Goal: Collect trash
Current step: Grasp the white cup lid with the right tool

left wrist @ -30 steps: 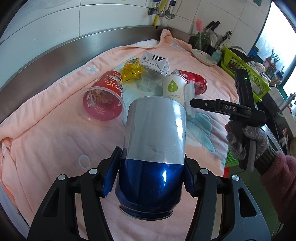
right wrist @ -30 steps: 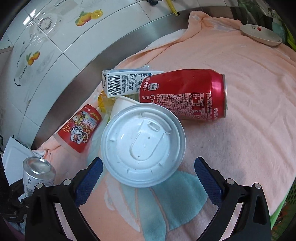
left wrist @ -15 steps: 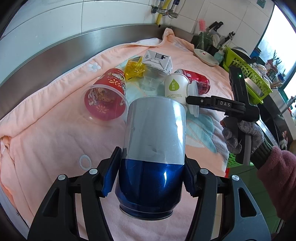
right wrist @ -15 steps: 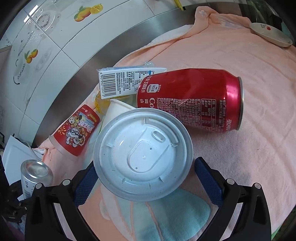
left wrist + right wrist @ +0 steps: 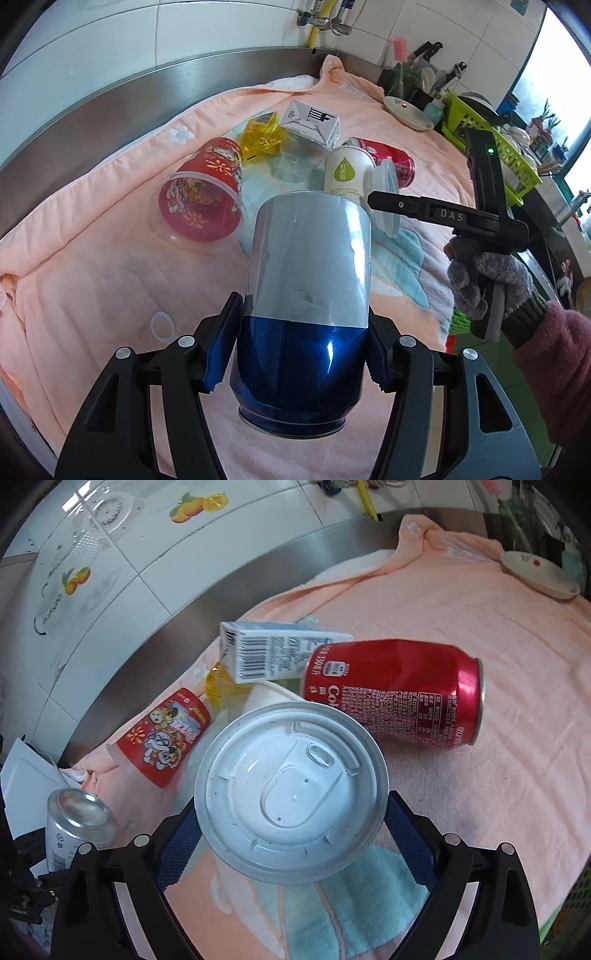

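two grippers, one can held, one cup being closed on

left wrist view: the left gripper (image 5: pixel 297 354) has its blue pads pressed on both sides of a blue and silver can (image 5: pixel 306 295), which it holds clear of the peach towel (image 5: pixel 96 280) spread over the counter. beyond the can lies the rest of the trash in a loose cluster: a red printed cup (image 5: pixel 201 195) on its side with its mouth toward the camera, a yellow wrapper (image 5: pixel 260 136) behind it, a white carton (image 5: pixel 312 122) just beside the wrapper, a white paper cup (image 5: pixel 347 171) with a green drop on it, and a red soda can (image 5: pixel 388 166) lying behind that cup. the right gripper (image 5: pixel 384 212), held in a grey gloved hand (image 5: pixel 487 280), reaches in from the right, its near finger at the rim of the cup's lid. a small white dish (image 5: pixel 406 110) sits farther back on the towel, near a green basket (image 5: pixel 491 147).

right wrist view: the paper cup's white lid (image 5: pixel 291 794) faces the camera and fills the gap between the right gripper's (image 5: pixel 291 834) blue pads. its jaws have just been closing around the lid; the pads stand close against its rim on each side, but i cannot tell whether they press on it yet. the red soda can (image 5: pixel 395 690) lies on its side just behind the lid, the carton (image 5: pixel 273 653) beyond it, the red printed cup (image 5: pixel 166 738) to the left. the can in the left gripper (image 5: pixel 74 823) shows at the lower left edge.
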Demonstrator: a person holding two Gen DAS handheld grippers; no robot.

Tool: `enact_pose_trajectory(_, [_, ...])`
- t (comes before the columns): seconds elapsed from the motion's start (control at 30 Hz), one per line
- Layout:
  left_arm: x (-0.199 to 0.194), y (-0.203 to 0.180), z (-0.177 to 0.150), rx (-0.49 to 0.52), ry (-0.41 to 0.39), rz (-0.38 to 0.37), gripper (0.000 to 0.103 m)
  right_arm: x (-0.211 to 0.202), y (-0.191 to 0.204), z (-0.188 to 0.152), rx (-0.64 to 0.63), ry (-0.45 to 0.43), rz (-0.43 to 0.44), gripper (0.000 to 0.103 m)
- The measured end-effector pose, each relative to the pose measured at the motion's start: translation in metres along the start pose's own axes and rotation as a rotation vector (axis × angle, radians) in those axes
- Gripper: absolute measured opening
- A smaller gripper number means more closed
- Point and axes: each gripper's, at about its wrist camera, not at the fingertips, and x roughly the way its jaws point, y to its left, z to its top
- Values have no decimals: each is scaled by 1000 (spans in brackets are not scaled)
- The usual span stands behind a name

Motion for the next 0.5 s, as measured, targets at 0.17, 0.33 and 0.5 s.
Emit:
enact_pose_trajectory(0.17, [-1, -17, 2, 30, -13, -32, 59, -43, 2, -18, 16, -67, -45, 91])
enact_pose_trajectory(0.33, [1, -42, 3, 76, -15, -70, 59, -93, -17, -45, 74, -125, -110, 91])
enact_pose_trajectory(0.5, [5, -78, 3, 134, -9, -122, 59, -142, -56, -79, 149, -146, -238, 91])
